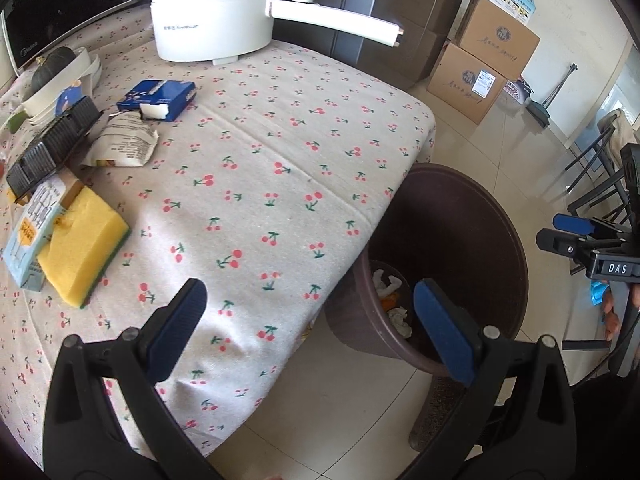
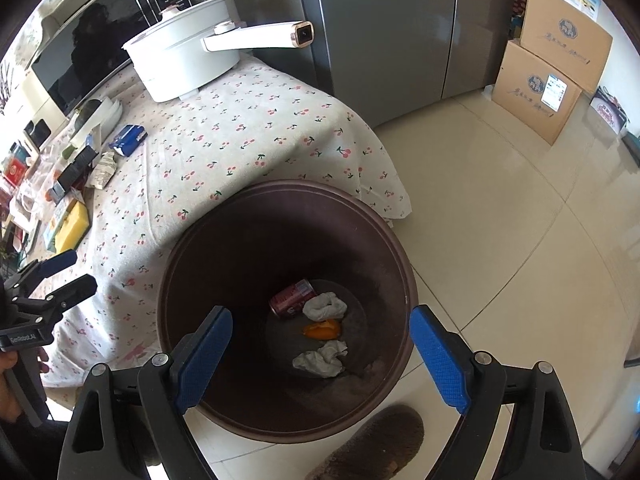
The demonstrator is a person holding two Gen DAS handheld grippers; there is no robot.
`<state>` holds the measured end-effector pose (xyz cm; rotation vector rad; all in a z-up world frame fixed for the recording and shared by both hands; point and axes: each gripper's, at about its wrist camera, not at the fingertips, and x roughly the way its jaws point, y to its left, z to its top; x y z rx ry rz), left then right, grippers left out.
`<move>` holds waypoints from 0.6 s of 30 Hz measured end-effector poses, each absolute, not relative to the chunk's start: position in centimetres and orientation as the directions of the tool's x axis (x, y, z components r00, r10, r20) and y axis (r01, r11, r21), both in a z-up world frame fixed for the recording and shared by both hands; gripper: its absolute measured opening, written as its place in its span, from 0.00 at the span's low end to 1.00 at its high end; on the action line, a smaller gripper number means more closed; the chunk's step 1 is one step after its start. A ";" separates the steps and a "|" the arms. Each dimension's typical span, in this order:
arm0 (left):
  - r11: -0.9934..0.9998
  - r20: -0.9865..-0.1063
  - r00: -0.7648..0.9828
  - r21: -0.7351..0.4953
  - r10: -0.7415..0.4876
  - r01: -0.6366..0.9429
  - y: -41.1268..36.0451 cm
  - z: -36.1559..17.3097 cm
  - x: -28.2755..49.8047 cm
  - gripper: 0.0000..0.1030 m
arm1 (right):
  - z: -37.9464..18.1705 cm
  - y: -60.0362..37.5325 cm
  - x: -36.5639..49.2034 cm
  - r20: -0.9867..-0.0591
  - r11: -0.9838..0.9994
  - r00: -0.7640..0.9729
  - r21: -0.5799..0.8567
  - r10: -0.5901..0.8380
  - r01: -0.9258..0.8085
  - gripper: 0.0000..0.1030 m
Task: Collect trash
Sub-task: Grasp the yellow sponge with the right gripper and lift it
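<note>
R gripper (image 2: pixel 320 352) apart, empty over bin (image 2: pixel 404 280); only its view shows can (image 2: pixel 292 298); L gripper (image 1: pixel 310 320) apart.

Cherry-print table (image 1: pixel 280 152) bearing sponge (image 1: pixel 82 244), pot (image 1: pixel 212 12)

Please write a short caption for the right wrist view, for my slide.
Open right claw above the brown trash bin, which holds a red can, orange peel and two crumpled tissues.

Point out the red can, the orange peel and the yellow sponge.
red can (image 2: pixel 291 299): right wrist view, on its side wall, inside the bin.
orange peel (image 2: pixel 323 330): right wrist view, on its middle.
yellow sponge (image 1: pixel 82 245): left wrist view, on its top face.
</note>
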<state>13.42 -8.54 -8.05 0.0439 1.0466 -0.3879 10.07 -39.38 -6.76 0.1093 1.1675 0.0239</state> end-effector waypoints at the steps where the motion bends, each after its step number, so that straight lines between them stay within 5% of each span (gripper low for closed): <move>1: 0.935 -0.849 0.444 -0.145 -0.286 0.325 -8.0 -7.9 13.4 1.00 | -6.7 -39.1 10.2 -0.916 0.995 0.394 0.097 0.075 0.035 0.89; 18: 0.976 -0.832 0.510 -0.163 -0.216 0.148 2.5 -5.3 12.5 1.00 | -4.6 -30.8 13.3 -0.898 0.994 0.427 0.087 0.106 -0.063 0.89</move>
